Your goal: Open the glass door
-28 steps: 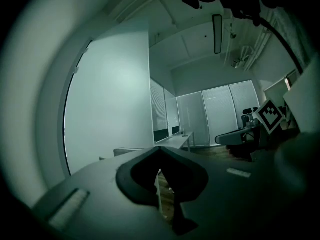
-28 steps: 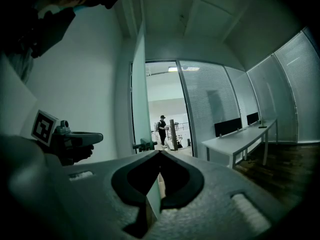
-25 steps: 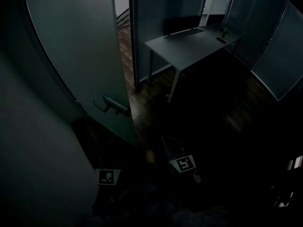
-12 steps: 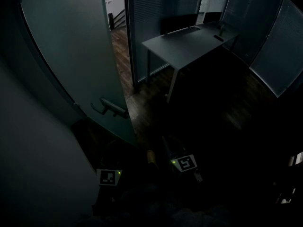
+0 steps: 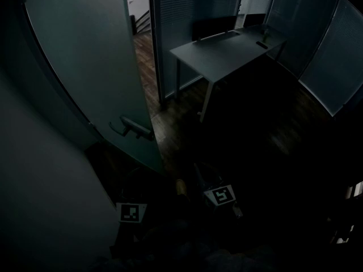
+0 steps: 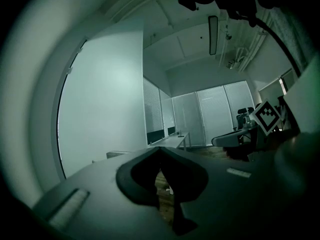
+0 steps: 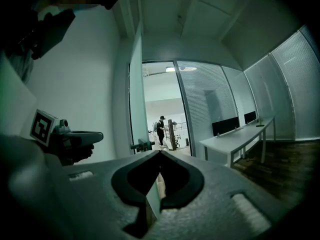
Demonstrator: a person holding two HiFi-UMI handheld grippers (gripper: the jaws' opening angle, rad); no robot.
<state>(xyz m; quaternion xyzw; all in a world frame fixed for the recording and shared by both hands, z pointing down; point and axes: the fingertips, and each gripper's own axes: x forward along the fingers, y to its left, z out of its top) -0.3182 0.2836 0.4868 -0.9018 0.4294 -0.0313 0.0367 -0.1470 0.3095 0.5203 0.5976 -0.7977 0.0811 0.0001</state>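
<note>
The frosted glass door (image 5: pixel 91 55) stands open at the upper left of the head view, pale and matte, with a lever handle (image 5: pixel 135 128) (dark in this dim room) near its free edge. Below it, the left gripper (image 6: pixel 160 151) and right gripper (image 7: pixel 160 154) each have jaws pressed together on nothing.

- A dark wood floor (image 5: pixel 170 123) runs on through the gap beside the open door (image 5: pixel 85 55).
- A pale desk (image 5: pixel 227 52) stands on the floor on thin legs, close to the wall of blinds.
- A dark screen (image 5: pixel 214 27) stands along the desk's back edge.
- A small dark thing (image 5: pixel 261 45), perhaps a phone, lies near the desk's far end.
</note>
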